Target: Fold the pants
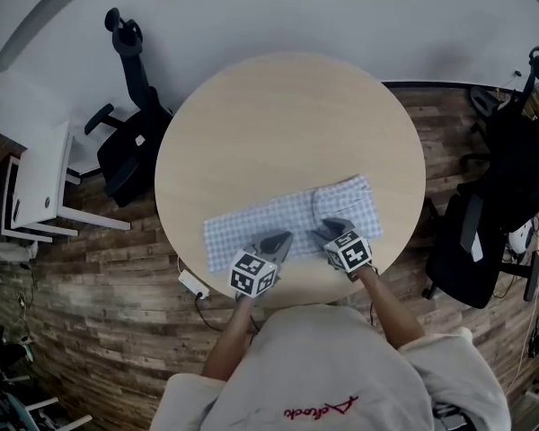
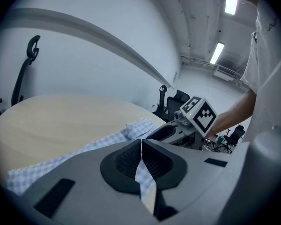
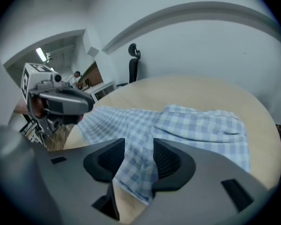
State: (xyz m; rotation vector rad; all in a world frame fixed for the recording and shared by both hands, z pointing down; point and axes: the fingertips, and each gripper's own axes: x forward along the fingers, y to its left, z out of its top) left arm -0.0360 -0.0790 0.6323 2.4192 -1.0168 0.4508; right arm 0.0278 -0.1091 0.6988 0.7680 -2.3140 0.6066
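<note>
The checked pants point(image 1: 292, 215) lie spread along the near edge of the round table point(image 1: 287, 115), with both tools at their near hem. The left gripper point(image 2: 141, 150) is pressed together, pinching a thin fold of cloth. The right gripper point(image 3: 139, 154) stands spread, and the cloth running between its pads seems loose rather than squeezed.

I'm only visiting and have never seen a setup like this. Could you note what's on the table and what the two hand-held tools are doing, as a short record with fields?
Surface: round pale wooden table
Garment: blue-and-white checked pants, spread along the near edge; right end looks doubled over
Left gripper: jaws shut on a pinch of the pants
Right gripper: jaws apart, cloth lying loose between them
Around: black office chairs on either side of the table
</note>
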